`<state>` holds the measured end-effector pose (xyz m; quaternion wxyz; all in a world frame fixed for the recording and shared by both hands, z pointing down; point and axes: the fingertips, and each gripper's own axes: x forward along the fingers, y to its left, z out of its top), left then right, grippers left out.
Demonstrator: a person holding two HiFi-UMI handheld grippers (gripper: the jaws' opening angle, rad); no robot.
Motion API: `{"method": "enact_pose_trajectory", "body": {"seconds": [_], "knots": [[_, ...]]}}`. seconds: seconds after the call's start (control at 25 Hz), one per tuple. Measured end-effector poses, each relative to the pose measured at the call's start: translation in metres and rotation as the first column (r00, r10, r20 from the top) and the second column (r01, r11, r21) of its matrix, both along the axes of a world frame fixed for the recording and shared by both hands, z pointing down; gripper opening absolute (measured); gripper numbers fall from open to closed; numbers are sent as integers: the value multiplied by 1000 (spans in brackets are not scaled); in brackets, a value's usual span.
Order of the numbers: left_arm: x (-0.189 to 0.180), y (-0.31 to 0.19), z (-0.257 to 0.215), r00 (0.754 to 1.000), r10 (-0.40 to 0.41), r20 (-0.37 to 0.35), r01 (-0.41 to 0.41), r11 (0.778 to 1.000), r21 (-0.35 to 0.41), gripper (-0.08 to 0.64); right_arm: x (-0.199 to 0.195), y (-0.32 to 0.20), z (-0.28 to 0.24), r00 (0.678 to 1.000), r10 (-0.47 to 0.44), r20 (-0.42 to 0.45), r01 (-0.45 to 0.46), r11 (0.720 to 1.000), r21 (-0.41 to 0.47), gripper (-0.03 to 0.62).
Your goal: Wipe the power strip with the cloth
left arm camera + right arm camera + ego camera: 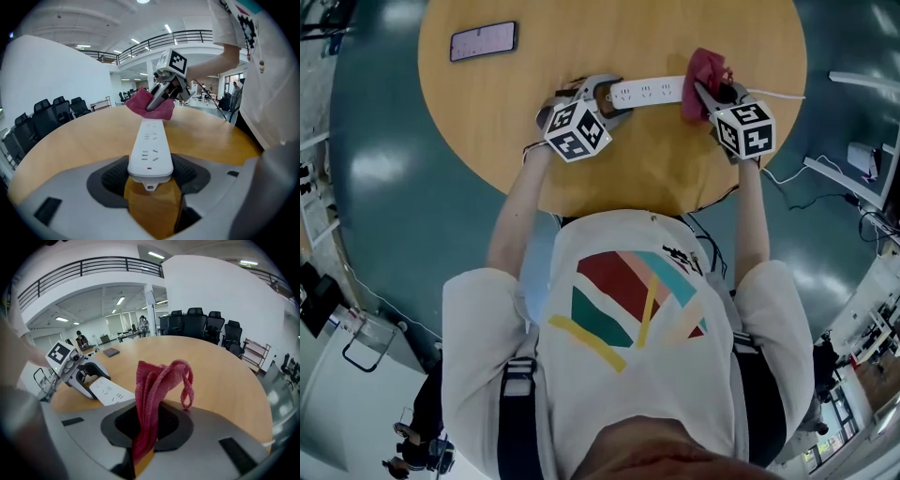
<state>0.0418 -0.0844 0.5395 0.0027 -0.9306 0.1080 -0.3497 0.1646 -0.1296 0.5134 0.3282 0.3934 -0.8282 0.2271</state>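
A white power strip lies along the far part of the round wooden table. My left gripper is shut on its left end; in the left gripper view the strip runs away from between the dark pads. My right gripper is shut on a red cloth at the strip's right end. In the right gripper view the cloth stands bunched up out of the jaws, with the strip and the left gripper behind it. The left gripper view shows the cloth resting on the strip's far end.
A dark phone lies at the table's far left. The strip's white cable runs off the right edge of the table. Black office chairs stand beyond the table. Teal floor surrounds it.
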Motion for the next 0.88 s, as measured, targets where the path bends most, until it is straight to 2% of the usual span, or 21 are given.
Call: {"method": "enact_pose_trajectory", "body": {"seconds": [0.32,0.76,0.88], "knots": [[1,-1,0,1000,-4,2,4,1000,5,321,8,-4,1,1000,-9,-28,10,1000,25,40],[1,1,0,1000,-1,1,1,1000,3,321,10,6,-10,995,48,-91,-42,997,64,40],[0,1,-2,1000,-20,0,20,1000,6,321,-6,22,-20,997,11,-72,-6,998,65,40]]}}
